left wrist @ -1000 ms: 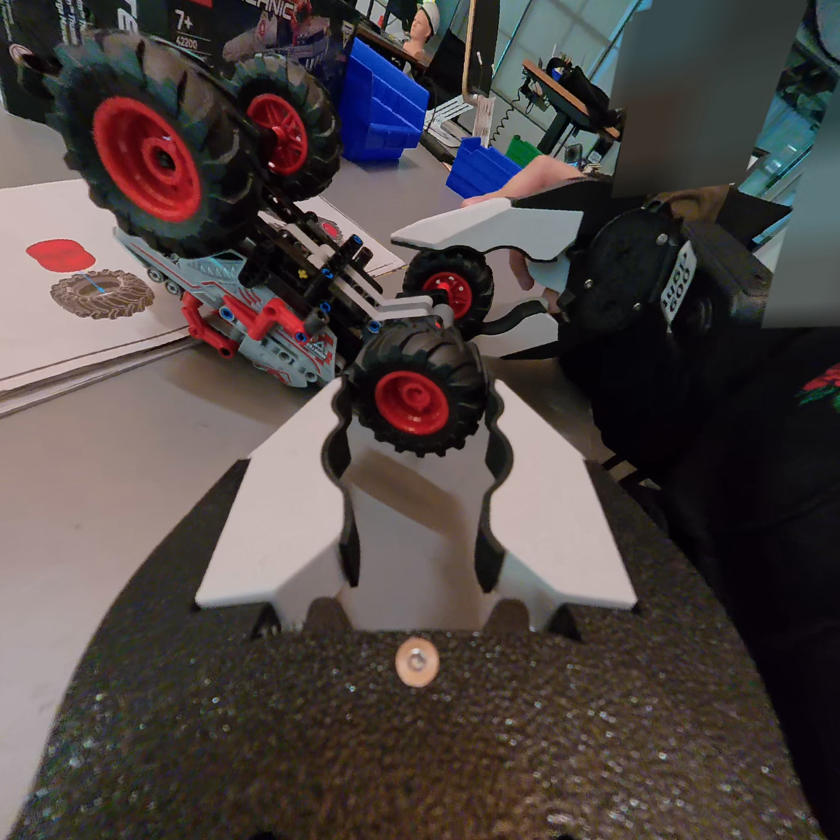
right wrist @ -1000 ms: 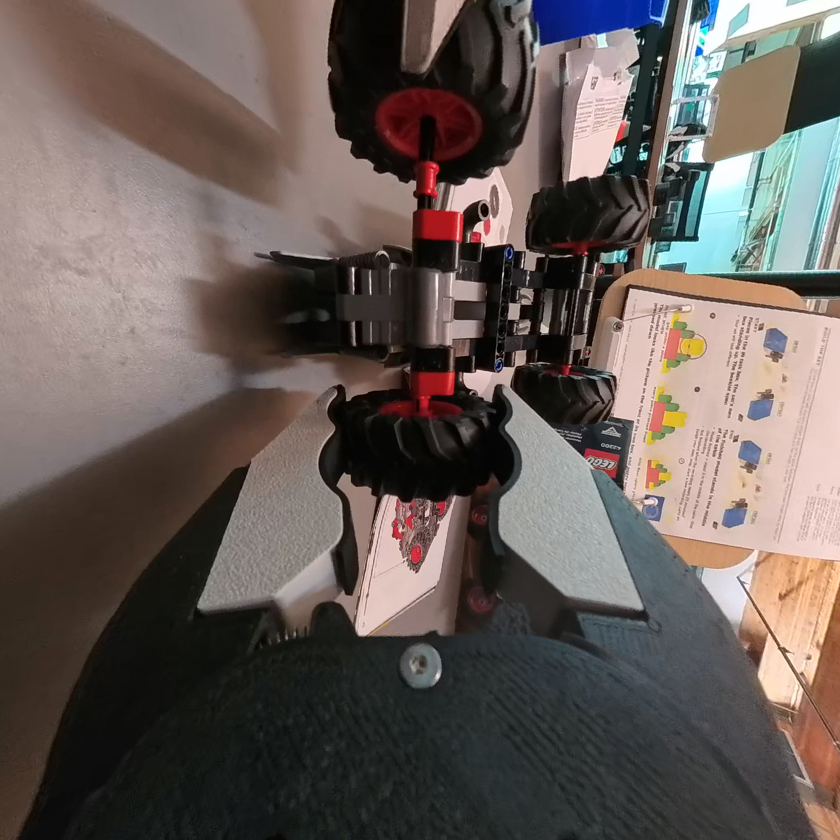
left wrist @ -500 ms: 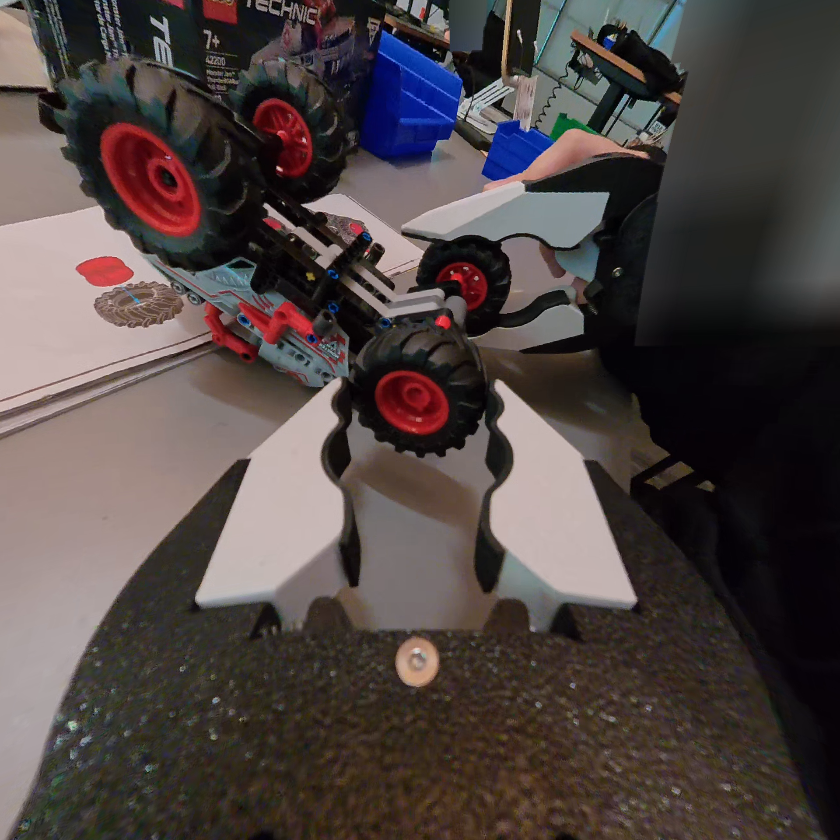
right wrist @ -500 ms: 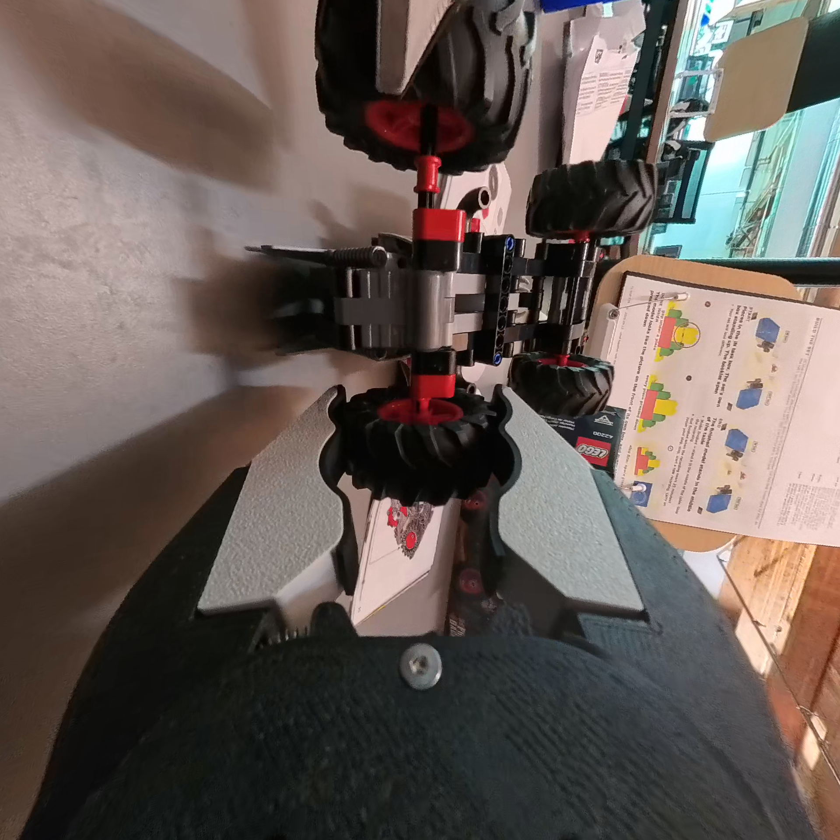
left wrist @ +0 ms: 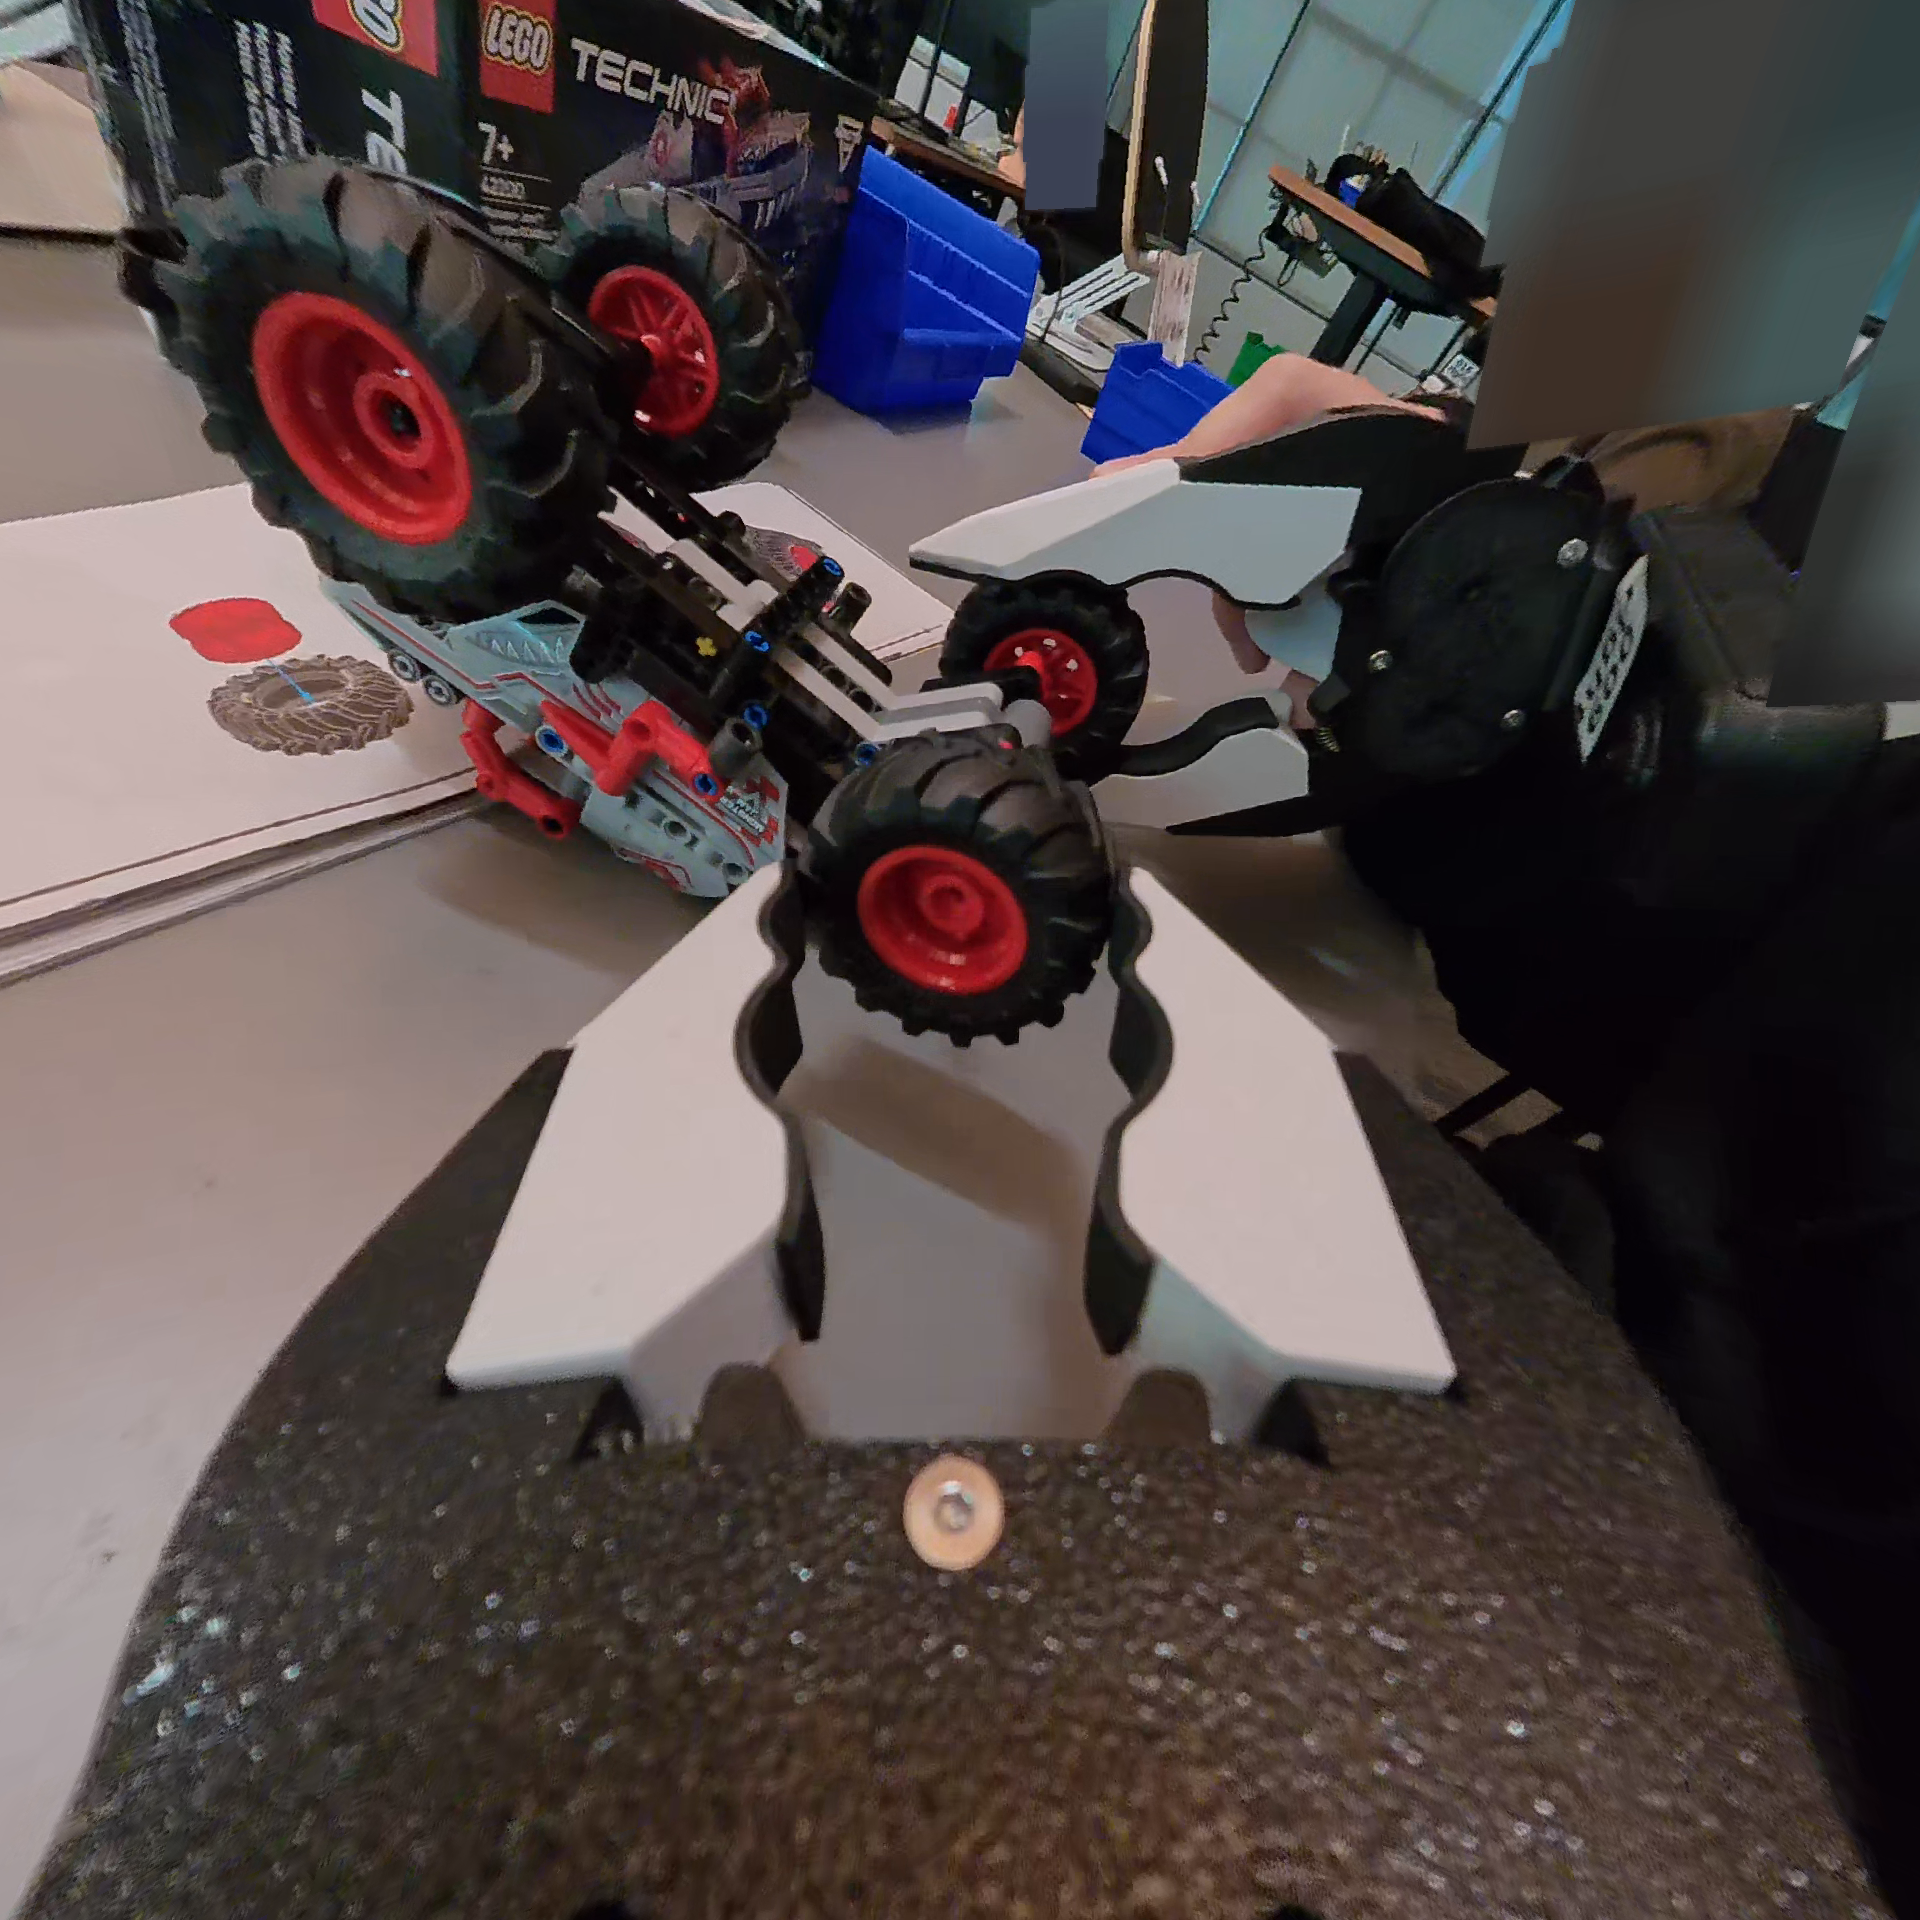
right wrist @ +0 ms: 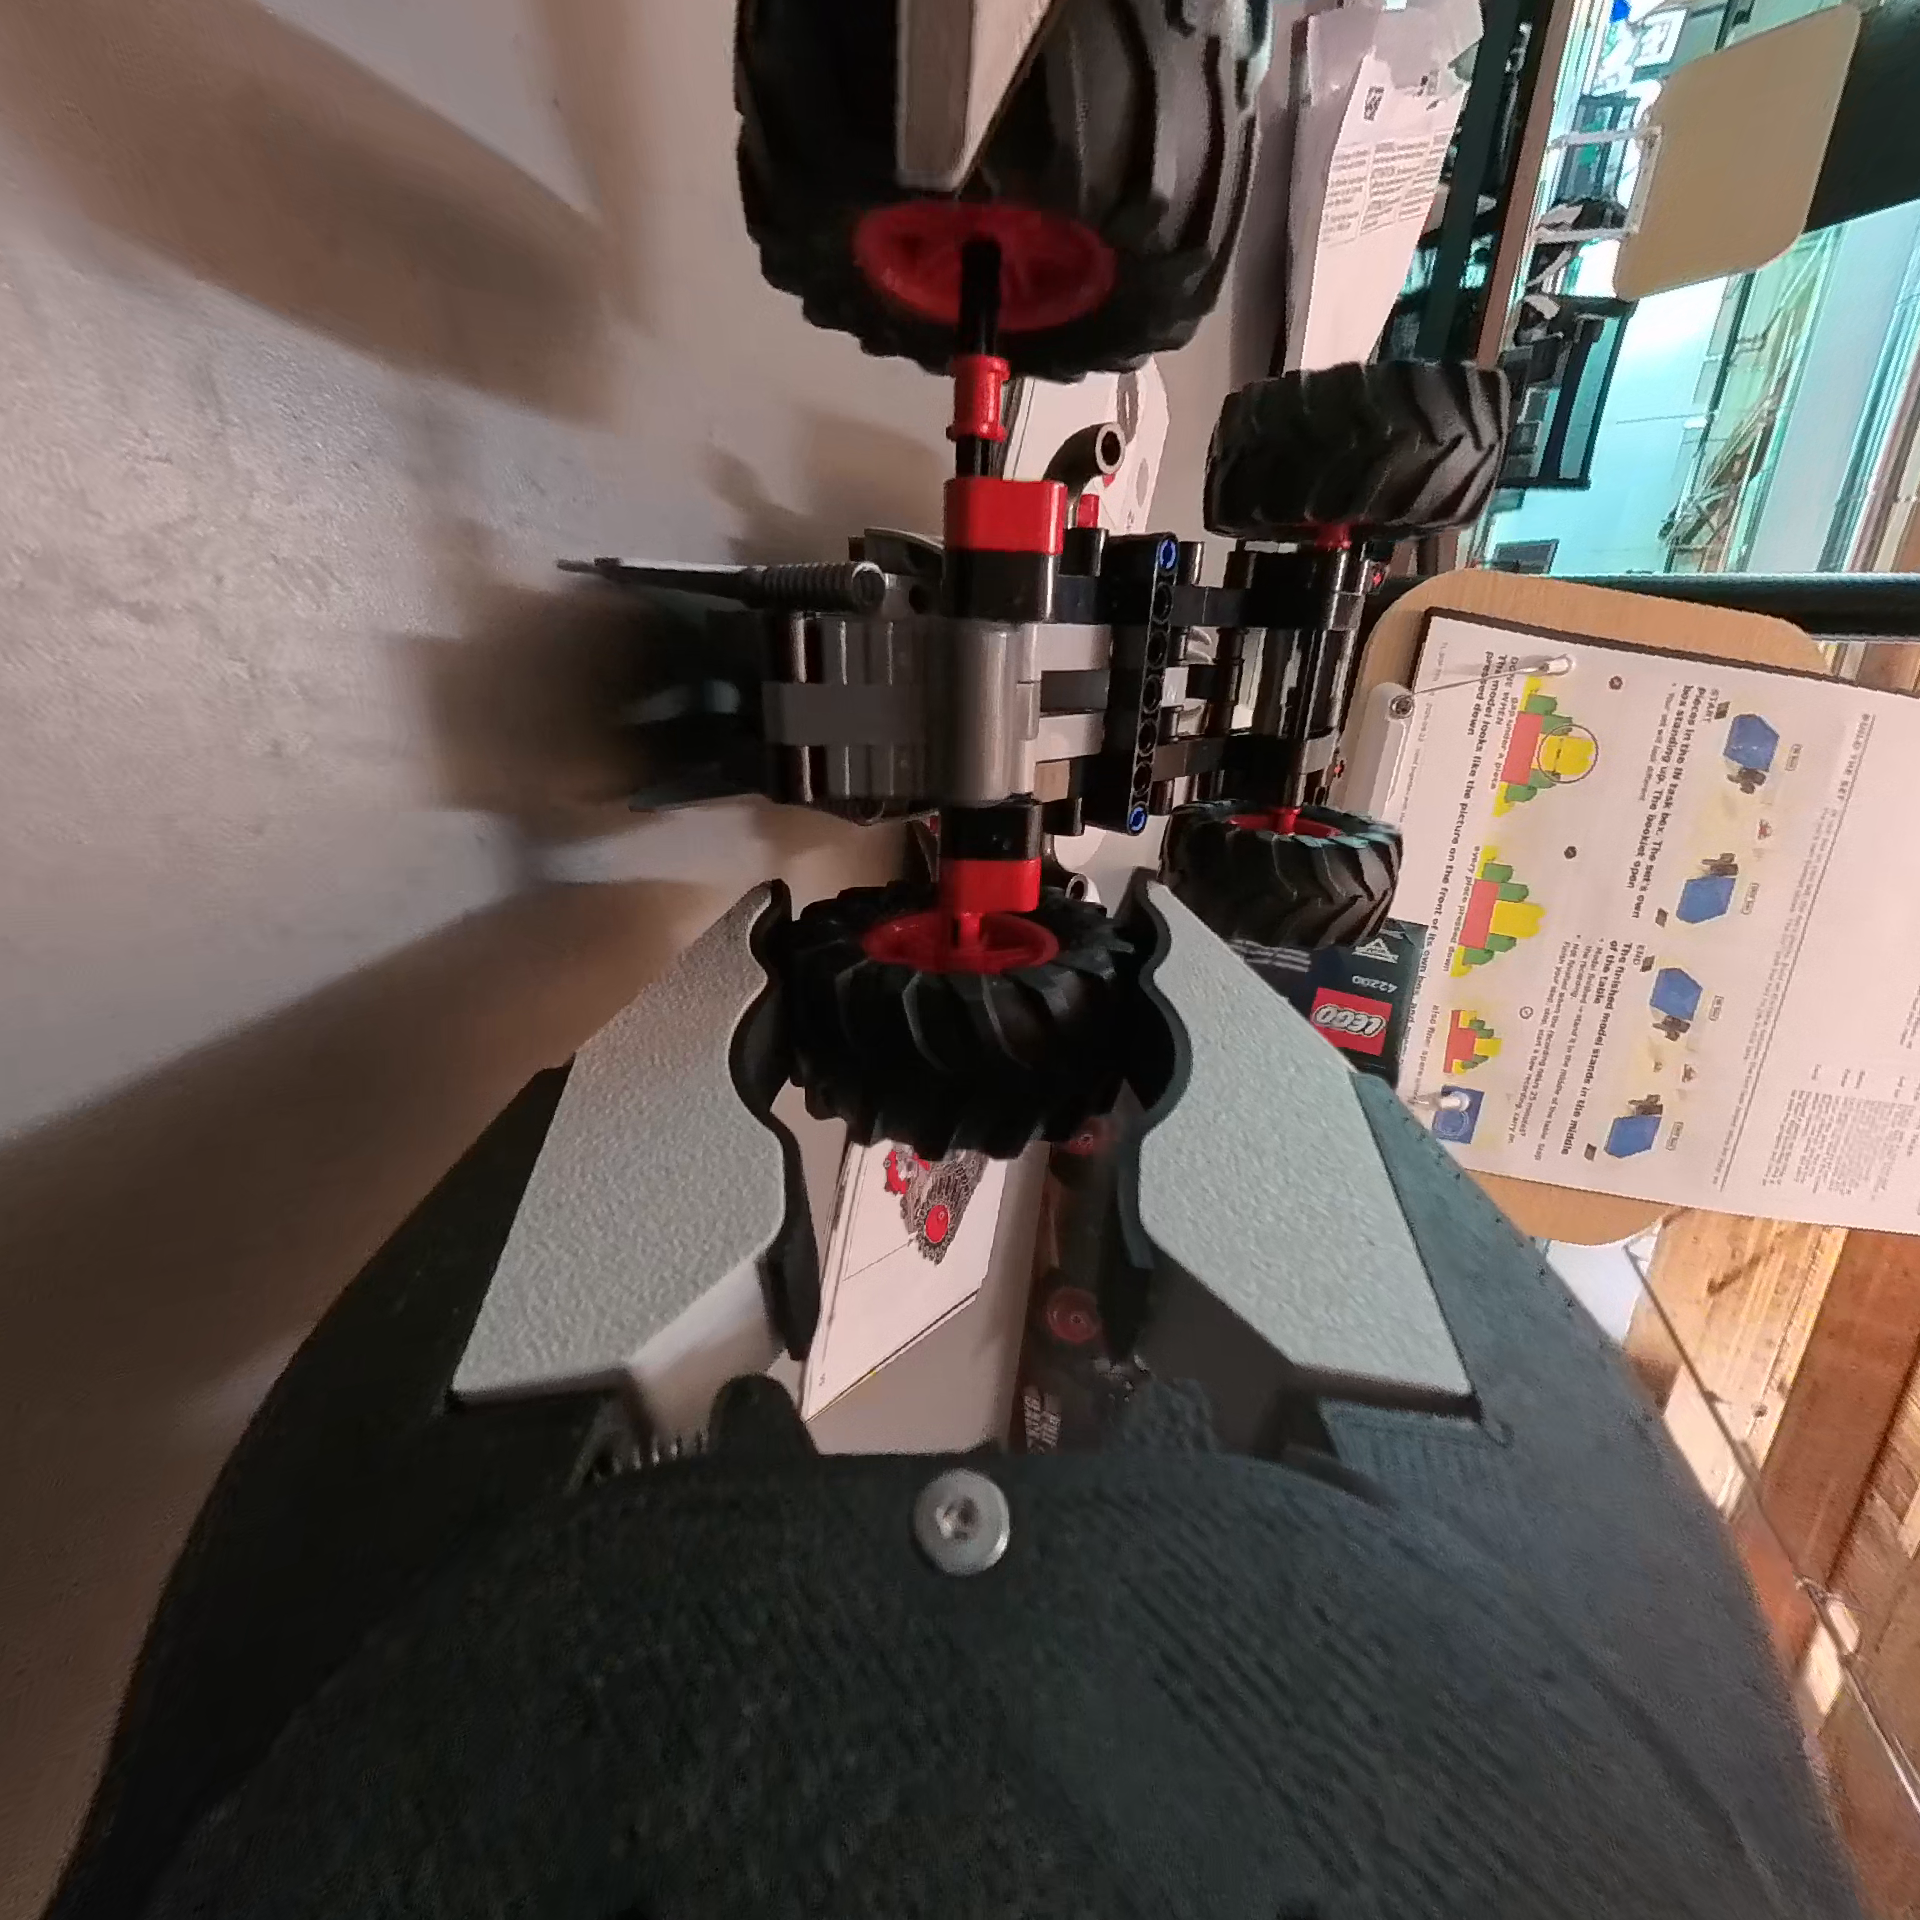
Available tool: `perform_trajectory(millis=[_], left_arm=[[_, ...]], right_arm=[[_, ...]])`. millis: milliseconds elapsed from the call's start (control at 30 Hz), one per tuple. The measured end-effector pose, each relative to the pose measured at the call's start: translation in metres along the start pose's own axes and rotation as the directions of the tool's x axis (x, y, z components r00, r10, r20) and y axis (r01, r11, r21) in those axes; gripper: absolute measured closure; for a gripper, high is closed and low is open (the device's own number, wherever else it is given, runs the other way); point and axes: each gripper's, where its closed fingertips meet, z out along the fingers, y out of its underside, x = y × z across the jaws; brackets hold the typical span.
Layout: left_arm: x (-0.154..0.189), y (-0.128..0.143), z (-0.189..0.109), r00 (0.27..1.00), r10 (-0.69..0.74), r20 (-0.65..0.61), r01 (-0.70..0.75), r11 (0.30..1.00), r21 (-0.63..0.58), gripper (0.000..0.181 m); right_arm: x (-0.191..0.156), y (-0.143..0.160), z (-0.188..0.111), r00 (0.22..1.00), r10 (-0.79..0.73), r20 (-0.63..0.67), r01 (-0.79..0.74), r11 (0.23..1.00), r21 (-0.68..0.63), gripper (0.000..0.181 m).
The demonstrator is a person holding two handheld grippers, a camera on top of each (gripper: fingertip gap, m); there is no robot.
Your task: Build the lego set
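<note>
My left hand-held gripper [left wrist: 951,935] clamps one small wheel [left wrist: 951,914] of the truck [left wrist: 665,717], tipped upside down mid-counter [left wrist: 260,1091] against the booklet [left wrist: 94,748]; my right hand-held gripper [right wrist: 956,997] clamps the opposite wheel [right wrist: 956,1029].

In the right wrist view, the top wheel [right wrist: 997,177] is being cut off by the upper edge and partly covered by a gray finger [right wrist: 961,83]. The booklet [right wrist: 904,1236] is being hidden behind the near wheel [right wrist: 961,1023]. In the left wrist view, the box [left wrist: 468,125] is being cropped at the top.
</note>
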Motion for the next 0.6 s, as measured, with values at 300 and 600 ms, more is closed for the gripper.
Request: perform_trajectory(millis=[300,600], left_arm=[[0.0032,0.0004,-0.0002,0.988,0.152,0.015,-0.151,0.988,-0.027,0.125],[0.0034,-0.0023,0.0002,0.917,0.392,0.078,-0.391,0.92,-0.025,0.125]], right_arm=[[-0.0018,0.0007,0.0002,1.0,0.022,0.019,-0.022,0.999,-0.027,0.118],[-0.0053,-0.0013,-0.0016,0.998,0.046,0.053,-0.045,0.999,-0.02,0.119]])
